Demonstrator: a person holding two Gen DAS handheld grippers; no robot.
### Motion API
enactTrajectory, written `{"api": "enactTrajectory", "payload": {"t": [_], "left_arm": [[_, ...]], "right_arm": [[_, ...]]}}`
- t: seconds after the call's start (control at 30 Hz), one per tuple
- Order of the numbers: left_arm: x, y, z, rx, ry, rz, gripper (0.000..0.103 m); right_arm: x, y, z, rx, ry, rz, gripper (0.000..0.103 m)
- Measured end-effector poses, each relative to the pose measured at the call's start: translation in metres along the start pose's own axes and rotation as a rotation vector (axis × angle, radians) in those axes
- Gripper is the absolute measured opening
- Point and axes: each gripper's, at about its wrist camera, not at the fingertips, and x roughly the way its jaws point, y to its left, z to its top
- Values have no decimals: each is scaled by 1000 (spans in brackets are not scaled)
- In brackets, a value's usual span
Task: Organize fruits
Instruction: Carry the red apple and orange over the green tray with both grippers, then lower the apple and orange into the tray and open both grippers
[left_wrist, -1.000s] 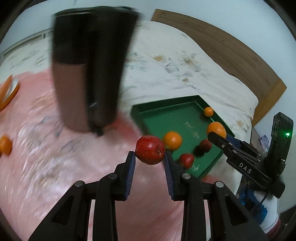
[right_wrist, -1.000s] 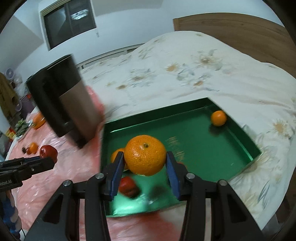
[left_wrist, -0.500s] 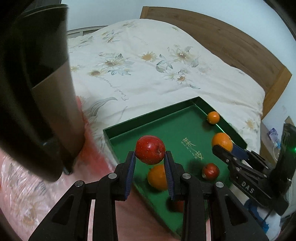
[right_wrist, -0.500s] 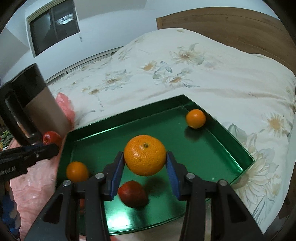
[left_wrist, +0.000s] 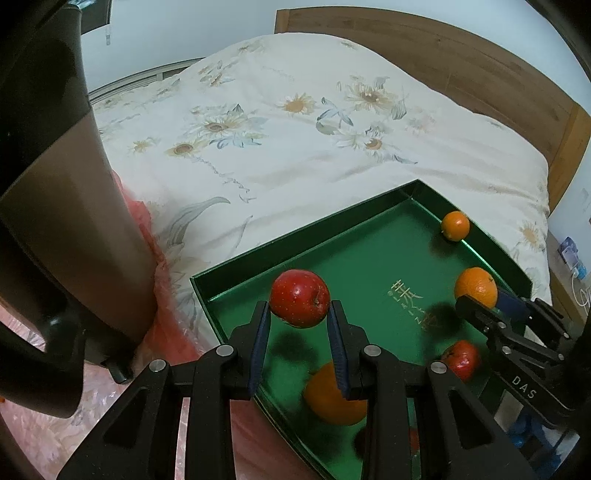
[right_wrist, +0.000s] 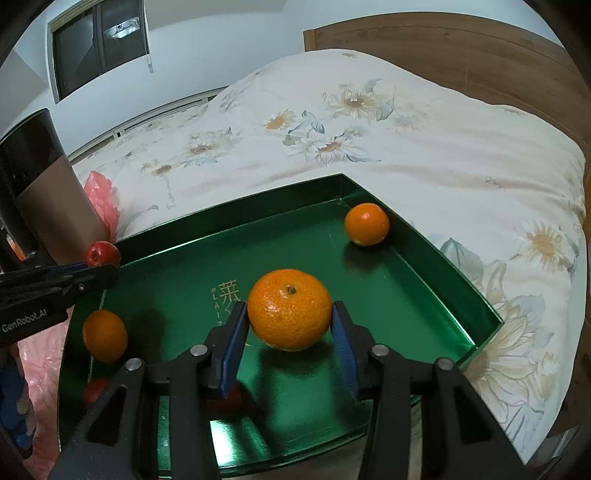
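1. The left gripper (left_wrist: 300, 326) has its blue-padded fingers (left_wrist: 260, 334) closed on a red apple (left_wrist: 300, 303), held above the near-left part of the green tray (left_wrist: 295, 242).
2. The right gripper (right_wrist: 290, 332) has its fingers (right_wrist: 233, 338) clamped on a large orange (right_wrist: 289, 309), held over the middle of the tray, its stem end facing up.
3. In the left wrist view the right gripper enters from 4 o'clock, and the orange it carries shows at about 3 o'clock.
4. The tray lies on a bed with a floral quilt (left_wrist: 295, 129); a wooden headboard (left_wrist: 461, 55) runs along 1 o'clock.
5. Lying in the tray: a small orange (right_wrist: 366, 224) in the far corner at 1 o'clock in the right wrist view, another orange (right_wrist: 105, 335) by the left wall at 9 o'clock, and a second red apple (left_wrist: 461, 360) near the front edge.
6. A dark and bronze cylinder (left_wrist: 62, 206) stands just left of the tray, on pink plastic sheet (right_wrist: 101, 201).
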Motion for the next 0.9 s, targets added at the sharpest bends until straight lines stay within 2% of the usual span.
{"api": "enactTrajectory", "payload": {"t": [0.9], "left_arm": [[13,0,-10,5,36,11,28]], "right_arm": [[4,1,-9,-8,-12,-47,60]]}}
